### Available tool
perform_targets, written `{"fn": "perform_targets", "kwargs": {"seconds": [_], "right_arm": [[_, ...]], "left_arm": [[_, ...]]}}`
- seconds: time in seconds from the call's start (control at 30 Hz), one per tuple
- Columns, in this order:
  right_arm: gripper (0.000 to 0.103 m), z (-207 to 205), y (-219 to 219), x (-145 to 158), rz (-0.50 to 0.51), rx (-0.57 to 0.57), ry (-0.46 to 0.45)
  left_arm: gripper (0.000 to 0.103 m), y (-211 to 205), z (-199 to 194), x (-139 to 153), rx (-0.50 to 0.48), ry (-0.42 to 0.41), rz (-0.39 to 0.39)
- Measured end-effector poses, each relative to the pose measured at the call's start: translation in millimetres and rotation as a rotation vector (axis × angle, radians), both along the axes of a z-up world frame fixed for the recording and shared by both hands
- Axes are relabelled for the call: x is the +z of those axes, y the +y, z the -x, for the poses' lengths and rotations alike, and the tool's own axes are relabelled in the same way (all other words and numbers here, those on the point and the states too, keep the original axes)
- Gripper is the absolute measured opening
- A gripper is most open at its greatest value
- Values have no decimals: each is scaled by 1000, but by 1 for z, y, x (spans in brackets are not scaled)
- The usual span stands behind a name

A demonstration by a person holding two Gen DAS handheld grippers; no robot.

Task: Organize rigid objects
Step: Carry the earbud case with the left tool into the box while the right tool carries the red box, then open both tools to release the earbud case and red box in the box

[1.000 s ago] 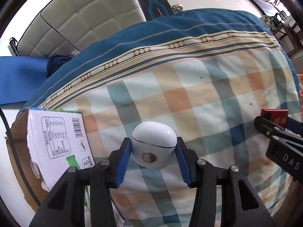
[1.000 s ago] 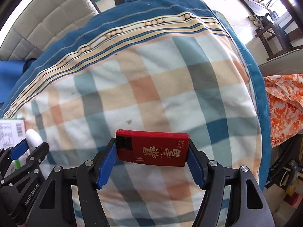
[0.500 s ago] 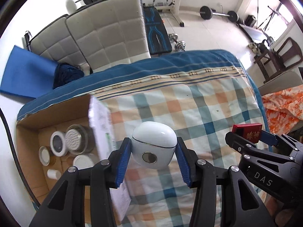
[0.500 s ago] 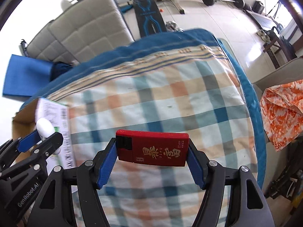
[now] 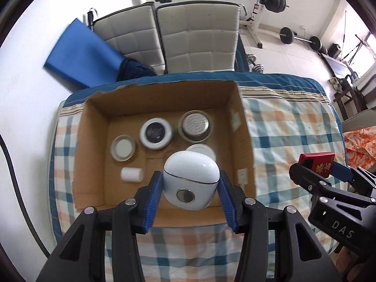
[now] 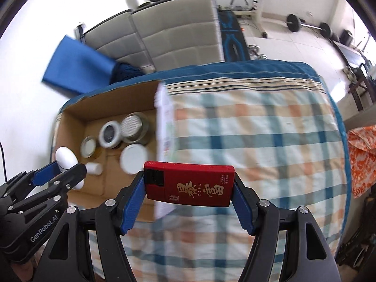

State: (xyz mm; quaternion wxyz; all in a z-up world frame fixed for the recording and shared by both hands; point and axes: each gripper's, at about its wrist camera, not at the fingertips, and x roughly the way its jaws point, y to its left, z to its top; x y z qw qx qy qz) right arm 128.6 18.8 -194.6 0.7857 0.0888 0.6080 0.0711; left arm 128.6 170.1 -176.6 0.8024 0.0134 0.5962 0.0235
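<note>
Now that both cameras have swung up from the checked bedspread (image 5: 293,127) to look down into the cardboard box (image 5: 164,94), the left gripper (image 5: 190,185) is pinching the white earbud case (image 5: 190,183) directly above the box's near edge. The right gripper (image 6: 189,188) is clamping the red box (image 6: 190,183) over the bedspread just beside the box. Both items are looking ready for release among the round tins (image 5: 155,134).

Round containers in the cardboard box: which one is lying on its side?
The small white bottle near the front-left; the other jars stand upright, tops facing up.
</note>
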Motion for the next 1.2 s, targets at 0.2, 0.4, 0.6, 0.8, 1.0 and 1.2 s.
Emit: {"fn": "perform_targets", "kwargs": {"seconds": [0.2,0.4,0.6,0.8,1.0,1.2], "right_arm": [[71,10,52,4,20,42,-8],[71,12,81,6,27,53,-6],[71,7,101,-8,31,56,17],[71,-3,118,-49,1,51,106],[71,-11,130,-100,-8,53,201],[71,-16,141,-135,-1,65,271]], "left_arm": [[44,44,16,9,31,-18,5],[44,71,19,13,43,-35,36],[44,89,14,-4,36,1,46],[44,116,5,-48,70,102,128],[44,130,0,-98,88,218,188],[44,139,-2,-139,106,313,225]]}}
